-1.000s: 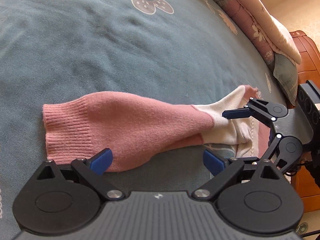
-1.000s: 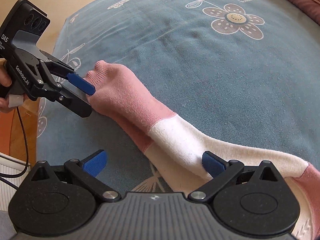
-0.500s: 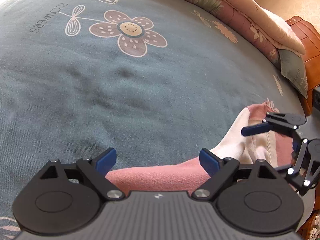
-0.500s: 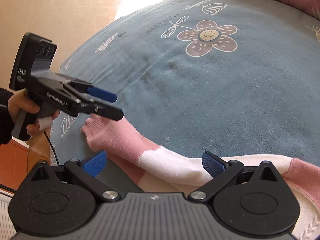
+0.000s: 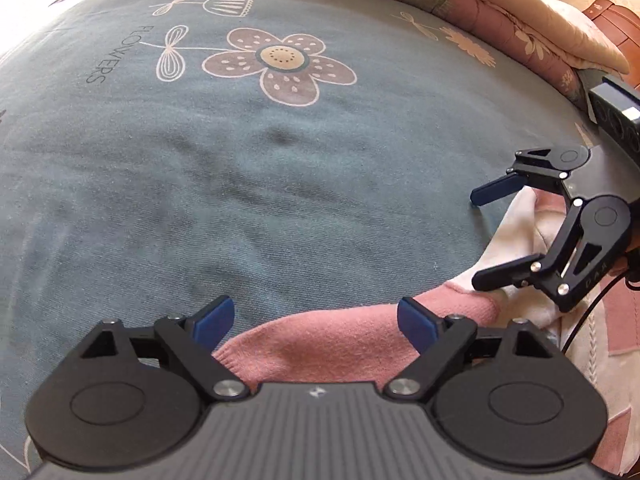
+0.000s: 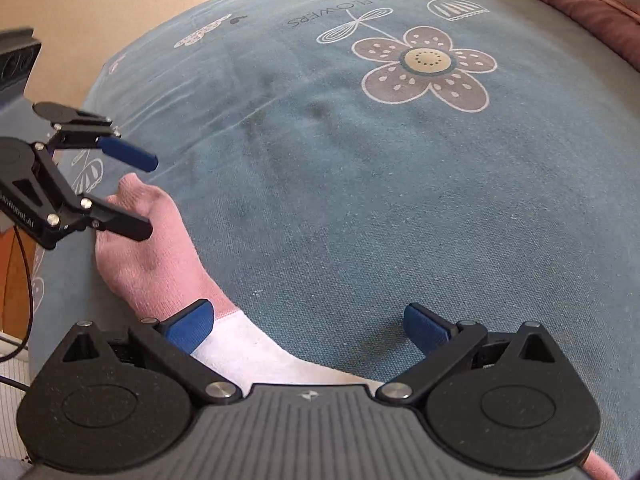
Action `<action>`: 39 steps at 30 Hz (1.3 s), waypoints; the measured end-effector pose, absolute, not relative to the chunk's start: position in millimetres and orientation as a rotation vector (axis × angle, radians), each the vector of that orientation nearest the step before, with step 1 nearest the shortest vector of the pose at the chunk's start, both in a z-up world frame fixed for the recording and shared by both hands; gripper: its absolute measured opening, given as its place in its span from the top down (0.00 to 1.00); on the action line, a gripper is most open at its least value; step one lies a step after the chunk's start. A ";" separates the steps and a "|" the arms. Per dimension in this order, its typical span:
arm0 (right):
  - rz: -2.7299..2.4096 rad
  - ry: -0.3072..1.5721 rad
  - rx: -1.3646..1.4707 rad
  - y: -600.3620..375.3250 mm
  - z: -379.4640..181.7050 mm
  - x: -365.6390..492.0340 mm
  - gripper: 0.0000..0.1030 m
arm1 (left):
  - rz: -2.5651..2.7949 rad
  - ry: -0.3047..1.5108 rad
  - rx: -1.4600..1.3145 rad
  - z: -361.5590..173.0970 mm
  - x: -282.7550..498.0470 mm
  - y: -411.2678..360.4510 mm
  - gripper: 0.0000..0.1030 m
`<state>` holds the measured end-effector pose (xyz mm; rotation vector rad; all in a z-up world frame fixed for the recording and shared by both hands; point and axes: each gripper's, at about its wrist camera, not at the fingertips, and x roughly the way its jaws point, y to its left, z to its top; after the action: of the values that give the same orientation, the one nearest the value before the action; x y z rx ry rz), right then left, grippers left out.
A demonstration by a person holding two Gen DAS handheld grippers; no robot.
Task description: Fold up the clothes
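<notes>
Pink-white sweater (image 5: 360, 344) flat on blue bedsheet (image 5: 240, 180).

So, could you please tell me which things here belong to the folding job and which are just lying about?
Belongs to the job:
- pink and white sweater
- left tool, open
- right tool, open

Just lying about:
- blue flowered bedsheet
- pink quilt

Pink-and-white sweater (image 5: 360, 344) on a teal, flower-printed bedsheet (image 5: 240, 184).
</notes>
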<state>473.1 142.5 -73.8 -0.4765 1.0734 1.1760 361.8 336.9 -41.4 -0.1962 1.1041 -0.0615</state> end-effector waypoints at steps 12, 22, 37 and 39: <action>1.333 1.091 -0.545 147.0 -67.1 466.3 0.00 | -0.012 1.154 -0.158 -71.4 348.3 322.4 0.15; 1.643 1.635 -0.241 191.6 -98.4 516.0 0.00 | 0.054 1.122 -0.270 -61.7 339.9 340.8 0.15; 1.725 1.946 -0.081 191.3 -129.5 523.3 0.02 | 0.094 1.121 -0.313 -63.4 335.5 354.5 0.15; 1.698 1.950 -0.023 186.8 -132.4 527.1 0.04 | 0.101 1.120 -0.326 -65.3 335.2 356.1 0.15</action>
<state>527.1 186.8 -132.4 -0.0235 1.9499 1.6982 335.2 356.1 -65.3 -0.3264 1.1203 0.1014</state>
